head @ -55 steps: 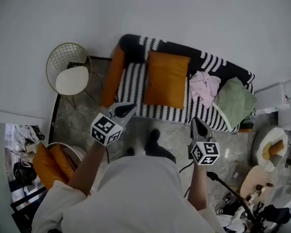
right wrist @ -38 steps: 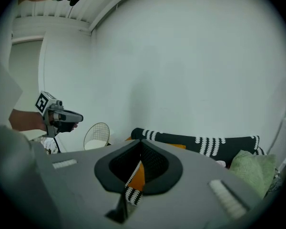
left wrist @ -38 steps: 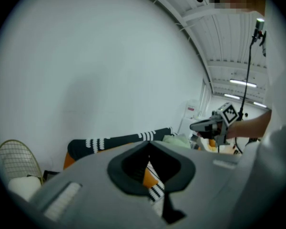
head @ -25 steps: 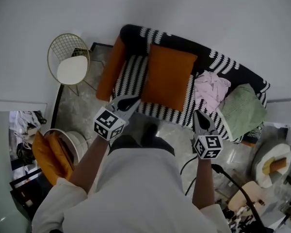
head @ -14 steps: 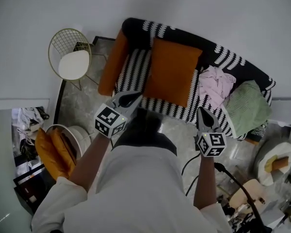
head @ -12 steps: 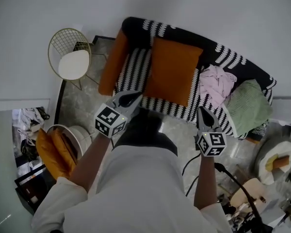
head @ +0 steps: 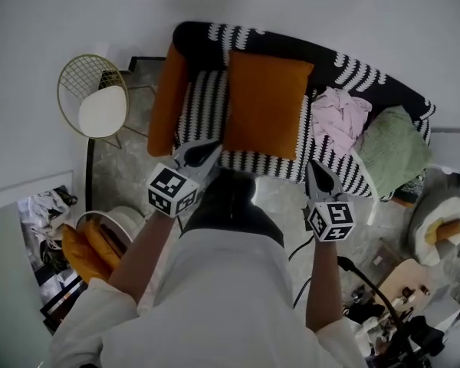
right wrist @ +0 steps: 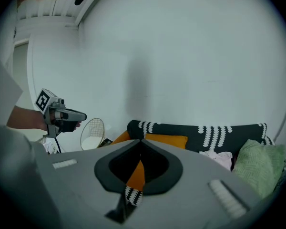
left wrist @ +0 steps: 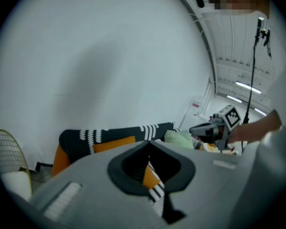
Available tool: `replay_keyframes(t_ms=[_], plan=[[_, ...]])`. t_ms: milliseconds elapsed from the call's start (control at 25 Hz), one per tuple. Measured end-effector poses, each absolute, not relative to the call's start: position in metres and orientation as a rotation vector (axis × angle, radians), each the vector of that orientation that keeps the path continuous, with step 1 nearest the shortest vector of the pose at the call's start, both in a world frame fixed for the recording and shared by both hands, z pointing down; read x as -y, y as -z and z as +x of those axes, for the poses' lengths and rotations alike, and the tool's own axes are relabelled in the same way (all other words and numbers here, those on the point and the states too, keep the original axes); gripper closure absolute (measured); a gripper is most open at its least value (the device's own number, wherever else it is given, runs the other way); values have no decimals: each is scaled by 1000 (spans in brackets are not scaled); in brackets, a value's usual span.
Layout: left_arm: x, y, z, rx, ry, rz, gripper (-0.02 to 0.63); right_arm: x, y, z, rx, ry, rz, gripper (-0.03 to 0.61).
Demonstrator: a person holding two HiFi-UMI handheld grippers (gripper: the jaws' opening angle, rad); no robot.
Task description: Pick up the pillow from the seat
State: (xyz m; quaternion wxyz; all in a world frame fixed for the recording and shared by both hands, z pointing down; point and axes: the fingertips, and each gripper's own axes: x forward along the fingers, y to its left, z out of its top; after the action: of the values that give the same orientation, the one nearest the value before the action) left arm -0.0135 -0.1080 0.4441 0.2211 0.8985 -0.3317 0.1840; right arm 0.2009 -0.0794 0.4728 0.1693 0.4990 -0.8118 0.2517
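An orange pillow [head: 266, 102] lies flat on the seat of a black-and-white striped sofa [head: 203, 106]. My left gripper [head: 205, 151] is shut and empty, and its tip hovers at the seat's front edge, just left of the pillow's near corner. The right gripper [head: 316, 169] is also shut and empty, over the front edge to the pillow's right. In the left gripper view the pillow [left wrist: 113, 143] shows as an orange strip beyond the closed jaws. The right gripper view has the pillow [right wrist: 169, 140] straight ahead and the left gripper [right wrist: 81, 116] at the left.
An orange bolster [head: 167, 98] lies along the sofa's left end. A pink cloth [head: 339, 119] and a green cushion [head: 391, 148] fill its right half. A gold wire chair [head: 100, 106] stands to the left, a basket of orange cushions [head: 92, 244] lower left, and a cable [head: 295, 251] on the floor.
The person has stepped closer to the sofa, and both gripper tips now reach its front edge. Both grippers stay shut and empty.
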Motion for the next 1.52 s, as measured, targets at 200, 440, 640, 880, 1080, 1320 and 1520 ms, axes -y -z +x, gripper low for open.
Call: replay_keyframes(t_ms=[200,440,640,880,1080,1320,1520], plan=[[137,-460,-16,847,-478,2521,614,102,-495,197,2272,-765,1458,574],[172,-492,-18,799,-491,2517,614,134,-530,194,2245,-826,1480,574],[192,-530,-20,783,-521,2472,614,160,-555,186,2249,-830,1469,574],[227,-577,-13,762,-532,2433,612,199,-600,185,2218,-862,1451,574],[250,-621,-4,741,-558,2407,612,211,-639,194,2183,-903,1428,557],[268,-677,1,734,-579,2367,566,222,-697,202,2140,-945,1411,540],[275,-726,8,736,-596,2308,541,232,-748,216,2095,-994,1415,512]])
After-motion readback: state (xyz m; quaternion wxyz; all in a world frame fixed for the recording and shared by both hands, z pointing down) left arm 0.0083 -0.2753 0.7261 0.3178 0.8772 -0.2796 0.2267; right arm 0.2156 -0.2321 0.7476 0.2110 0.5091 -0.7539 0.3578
